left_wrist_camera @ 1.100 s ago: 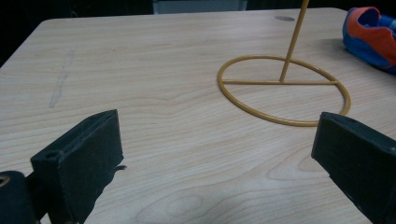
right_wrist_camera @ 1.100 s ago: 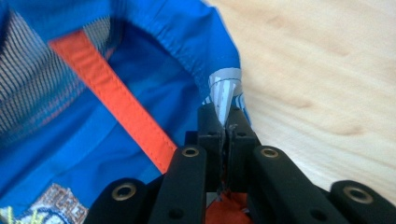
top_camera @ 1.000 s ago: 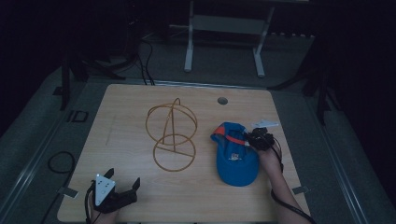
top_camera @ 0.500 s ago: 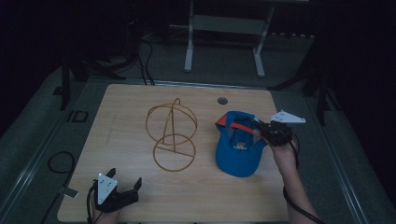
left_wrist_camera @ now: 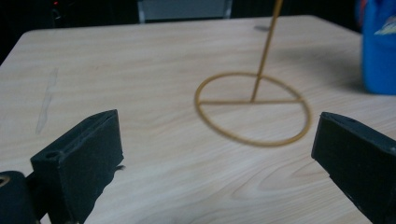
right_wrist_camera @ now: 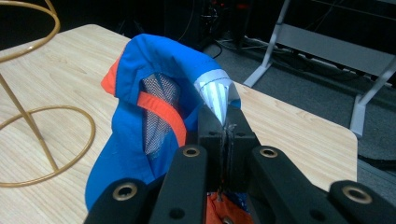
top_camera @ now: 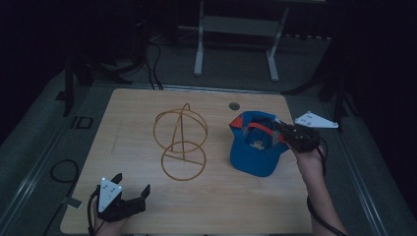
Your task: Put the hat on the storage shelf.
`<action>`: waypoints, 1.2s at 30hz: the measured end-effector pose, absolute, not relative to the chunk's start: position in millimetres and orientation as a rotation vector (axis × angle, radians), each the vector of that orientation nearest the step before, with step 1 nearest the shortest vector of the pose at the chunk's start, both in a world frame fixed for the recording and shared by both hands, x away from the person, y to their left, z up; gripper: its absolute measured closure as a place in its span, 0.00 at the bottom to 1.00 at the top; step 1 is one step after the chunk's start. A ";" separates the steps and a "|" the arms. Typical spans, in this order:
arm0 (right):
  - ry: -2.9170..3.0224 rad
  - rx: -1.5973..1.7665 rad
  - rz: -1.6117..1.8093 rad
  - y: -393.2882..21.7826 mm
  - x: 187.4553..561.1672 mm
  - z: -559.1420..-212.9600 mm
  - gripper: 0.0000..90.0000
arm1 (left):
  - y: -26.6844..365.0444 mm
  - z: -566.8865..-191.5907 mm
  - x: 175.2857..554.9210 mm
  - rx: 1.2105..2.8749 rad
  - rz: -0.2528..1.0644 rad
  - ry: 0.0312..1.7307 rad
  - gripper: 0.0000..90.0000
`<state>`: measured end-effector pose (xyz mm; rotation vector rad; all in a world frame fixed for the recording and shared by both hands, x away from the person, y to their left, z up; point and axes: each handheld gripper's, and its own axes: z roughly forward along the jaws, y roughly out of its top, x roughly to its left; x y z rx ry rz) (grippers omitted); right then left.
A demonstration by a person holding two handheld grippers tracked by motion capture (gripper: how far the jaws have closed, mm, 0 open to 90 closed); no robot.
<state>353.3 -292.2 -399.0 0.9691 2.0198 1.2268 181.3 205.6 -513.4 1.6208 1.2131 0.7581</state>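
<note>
Table [top_camera: 147, 113] of pale wood, apparently in a dark room.

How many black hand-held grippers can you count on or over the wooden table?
2. The left gripper sits open near the table's front left corner; the right gripper is at the right side, shut on the blue fabric cap.

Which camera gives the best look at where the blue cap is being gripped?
The right gripper view: the jaws of the right gripper pinch the rim of the blue cap close up. The high view shows the whole cap small; the left gripper view catches its edge.
</note>
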 end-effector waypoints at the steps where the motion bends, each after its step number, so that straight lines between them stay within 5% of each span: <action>1: 2.020 0.969 1.227 -292.2 353.3 -399.0 0.98 | 203.1 -499.6 178.7 1.602 0.739 1.180 0.02; 23: 1.982 0.926 1.246 -298.2 326.4 -362.3 0.98 | 129.9 -376.2 200.7 1.679 0.728 0.856 0.06; 36: 1.983 0.874 1.280 -288.6 311.1 -351.1 0.98 | 65.1 -352.7 227.6 1.710 0.680 0.745 0.07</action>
